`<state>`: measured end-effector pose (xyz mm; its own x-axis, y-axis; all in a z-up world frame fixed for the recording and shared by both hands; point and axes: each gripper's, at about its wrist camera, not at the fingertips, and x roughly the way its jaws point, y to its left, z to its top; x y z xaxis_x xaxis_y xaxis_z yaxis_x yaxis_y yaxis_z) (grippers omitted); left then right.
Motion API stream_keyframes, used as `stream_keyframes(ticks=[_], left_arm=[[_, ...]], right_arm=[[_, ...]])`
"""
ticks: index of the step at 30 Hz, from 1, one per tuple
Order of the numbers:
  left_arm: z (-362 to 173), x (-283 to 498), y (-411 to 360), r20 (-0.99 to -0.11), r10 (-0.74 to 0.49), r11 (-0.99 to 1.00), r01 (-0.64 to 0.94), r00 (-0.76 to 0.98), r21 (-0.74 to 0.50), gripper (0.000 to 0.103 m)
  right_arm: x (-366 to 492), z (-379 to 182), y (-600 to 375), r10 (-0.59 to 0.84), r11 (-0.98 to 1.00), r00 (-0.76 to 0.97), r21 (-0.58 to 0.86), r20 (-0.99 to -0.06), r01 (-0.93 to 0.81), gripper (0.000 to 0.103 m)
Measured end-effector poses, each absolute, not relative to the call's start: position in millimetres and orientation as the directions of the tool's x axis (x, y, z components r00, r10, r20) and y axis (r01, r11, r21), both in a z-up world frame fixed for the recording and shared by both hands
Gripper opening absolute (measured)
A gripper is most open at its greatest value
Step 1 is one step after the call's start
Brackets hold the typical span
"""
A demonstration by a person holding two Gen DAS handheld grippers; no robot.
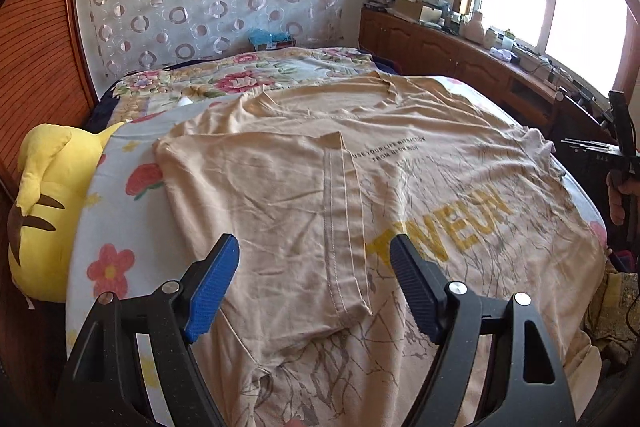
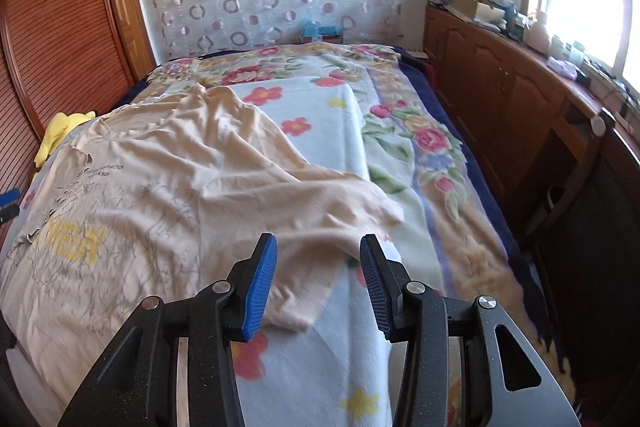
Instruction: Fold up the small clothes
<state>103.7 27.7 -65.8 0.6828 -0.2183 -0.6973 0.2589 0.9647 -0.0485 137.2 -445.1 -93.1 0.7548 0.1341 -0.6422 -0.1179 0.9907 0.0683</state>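
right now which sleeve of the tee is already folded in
The sleeve by the left gripper, folded over the shirt's print; the other sleeve lies spread on the blanket.

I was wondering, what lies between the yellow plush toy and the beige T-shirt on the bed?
Only a strip of the flowered blanket lies between the yellow plush toy and the beige T-shirt; the left wrist view shows it.

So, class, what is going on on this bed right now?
A person with a gripper in each hand is folding a beige T-shirt spread on the bed. One side is already folded over. The left gripper and the right gripper both hover open over it, gripping nothing.
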Motion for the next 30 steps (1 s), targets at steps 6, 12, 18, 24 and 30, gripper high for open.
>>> stream_keyframes(ticks=[6,12,18,24,30], left_arm=[[-84,108,22,-0.745,-0.193,0.965,0.262,0.639,-0.025,0.079],[-95,112,21,-0.775,-0.18,0.966,0.258,0.606,-0.022,0.079],[-97,113,21,-0.783,-0.151,0.97,0.243,0.604,0.0,0.079],[-97,113,23,-0.782,-0.155,0.97,0.241,0.604,-0.007,0.079],[-97,113,23,-0.781,-0.153,0.971,0.24,0.605,-0.004,0.079]], right_arm=[[136,-95,-446,0.153,0.988,0.74,0.091,-0.655,-0.123,0.045],[145,-103,-441,0.156,0.987,0.721,0.077,-0.675,-0.142,0.045],[152,-107,-440,0.132,0.988,0.717,0.037,-0.684,-0.147,0.033],[145,-105,-428,0.146,0.972,0.702,-0.029,-0.697,-0.231,0.005],[134,-92,-431,0.164,0.977,0.75,-0.002,-0.64,-0.215,0.005]])
